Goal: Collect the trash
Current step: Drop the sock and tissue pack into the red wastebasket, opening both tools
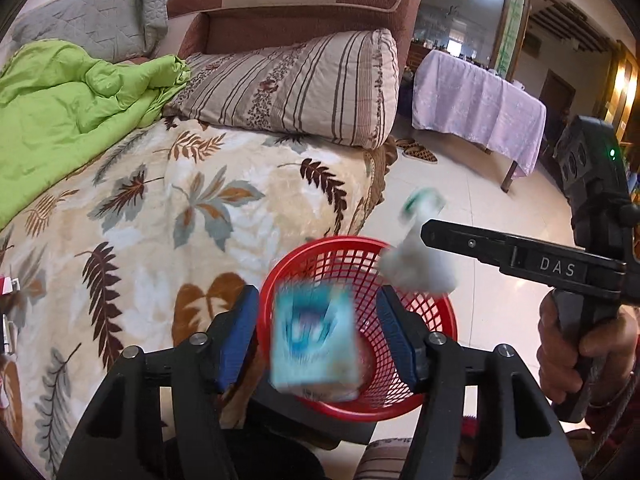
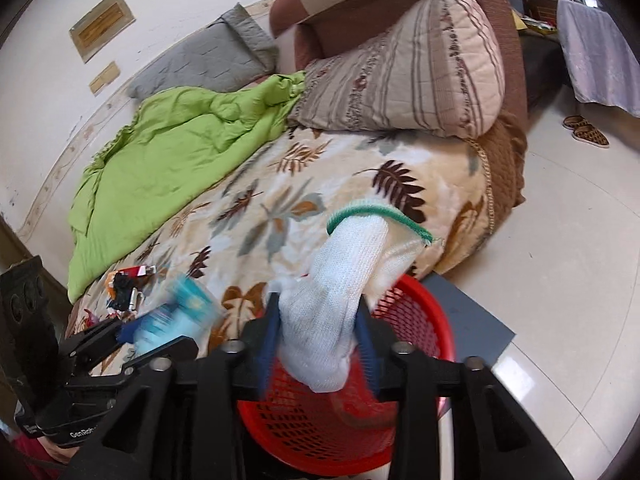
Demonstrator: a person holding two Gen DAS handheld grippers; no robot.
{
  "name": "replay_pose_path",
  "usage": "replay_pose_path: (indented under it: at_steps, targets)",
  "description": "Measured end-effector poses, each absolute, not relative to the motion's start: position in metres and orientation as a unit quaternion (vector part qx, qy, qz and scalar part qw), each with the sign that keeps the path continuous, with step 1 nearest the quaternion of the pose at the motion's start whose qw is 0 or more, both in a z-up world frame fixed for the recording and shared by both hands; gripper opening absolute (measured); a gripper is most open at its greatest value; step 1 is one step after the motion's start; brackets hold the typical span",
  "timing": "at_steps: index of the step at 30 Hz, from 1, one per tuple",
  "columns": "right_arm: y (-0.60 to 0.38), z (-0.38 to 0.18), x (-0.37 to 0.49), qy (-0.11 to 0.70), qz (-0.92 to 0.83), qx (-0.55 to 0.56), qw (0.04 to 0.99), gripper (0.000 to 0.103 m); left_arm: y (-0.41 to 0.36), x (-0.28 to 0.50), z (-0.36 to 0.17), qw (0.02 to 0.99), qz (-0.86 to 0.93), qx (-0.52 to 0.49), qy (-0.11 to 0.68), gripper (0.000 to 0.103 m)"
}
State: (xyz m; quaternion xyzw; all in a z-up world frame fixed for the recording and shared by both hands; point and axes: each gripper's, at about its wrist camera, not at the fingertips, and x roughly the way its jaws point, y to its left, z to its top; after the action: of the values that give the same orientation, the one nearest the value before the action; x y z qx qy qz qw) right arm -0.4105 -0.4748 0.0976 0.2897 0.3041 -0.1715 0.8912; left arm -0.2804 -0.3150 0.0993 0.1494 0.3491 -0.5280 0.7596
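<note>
**Two pieces of trash over the basket**

Two items are on their way into the red basket (image 1: pixel 416 400), and the main risk is a miss: both hang near its rim rather than over its middle, so a drop now could land one on the floor or catch it on the edge.

From your left wrist, the left gripper (image 1: pixel 316 336) stands partly open, its blue pads (image 1: pixel 236 336) clear of the teal packet (image 1: pixel 314 342). The packet is blurred and sits between the jaws without either pad pressing on it, so I judge it let go and falling. It lies over the near side of the basket. If it tumbles, it could clip the rim and bounce toward the bed (image 1: pixel 160 220). The right gripper (image 1: pixel 430 234) reaches in from the right with a white glove (image 1: pixel 420 268) hanging at the far rim.

From your right wrist, the jaws sit partly open with the glove (image 2: pixel 332 312) between them, its sides touching the pads (image 2: pixel 366 340); whether they pinch it I cannot tell. Its green cuff (image 2: pixel 380 216) sticks out past the rim (image 2: pixel 424 304), so it could drape over the edge instead of dropping in.
</note>
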Motion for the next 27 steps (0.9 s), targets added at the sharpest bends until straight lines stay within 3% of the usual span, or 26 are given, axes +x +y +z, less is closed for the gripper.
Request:
replay_pose_path:
  at_steps: [1,11,27]
  targets:
    - [-0.478,0.098,-0.411,0.302,-0.176,0.29,0.891,0.055,-0.313,-0.278,0.101,0.762,-0.525,0.146,0.35,0.06]
    - [-0.465,0.107,-0.39,0.287,-0.143,0.299,0.899,0.055,-0.247,-0.25,0.111,0.814,-0.453,0.131,0.338,0.065]
    - [-0.294,0.103,-0.241,0.342,0.048,0.206,0.916,0.06,-0.044,-0.147,0.089,0.897,-0.233,0.021,0.374,0.069]
